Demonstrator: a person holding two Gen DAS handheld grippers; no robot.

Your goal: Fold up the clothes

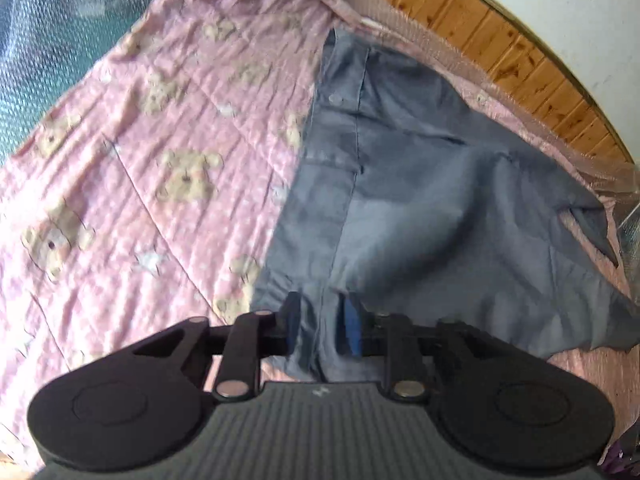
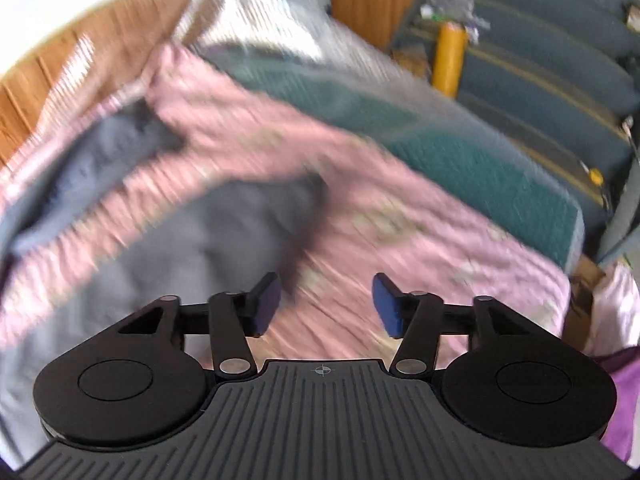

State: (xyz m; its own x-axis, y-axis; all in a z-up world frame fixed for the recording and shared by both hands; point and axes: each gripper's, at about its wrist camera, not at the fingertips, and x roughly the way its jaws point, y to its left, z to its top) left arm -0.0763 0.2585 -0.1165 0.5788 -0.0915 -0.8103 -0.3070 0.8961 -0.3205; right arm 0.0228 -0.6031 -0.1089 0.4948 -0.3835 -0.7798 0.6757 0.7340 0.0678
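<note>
Around grey shirt [image 1: 420,208]: pink quilt [image 1: 140,160], teal mattress [image 2: 460,152].

The grey shirt [image 1: 420,208] is thin, matt woven cloth, smooth with soft creases and a stitched placket carrying small dull buttons. Under it the pink quilt [image 1: 132,168] is crinkled, puckered cotton, matt, printed with beige bears and stitched in lines. At one o'clock in the left wrist view, the wooden panelling [image 1: 516,52] looks varnished, knotty and slightly glossy. The left tool [image 1: 320,320] is matt black plastic with ribbed housing, shiny metal rivets and blue rubbery pads; the right tool [image 2: 326,304] is alike. At two o'clock in the right view, a teal mattress [image 2: 460,148] shows coarse, textured fabric.
</note>
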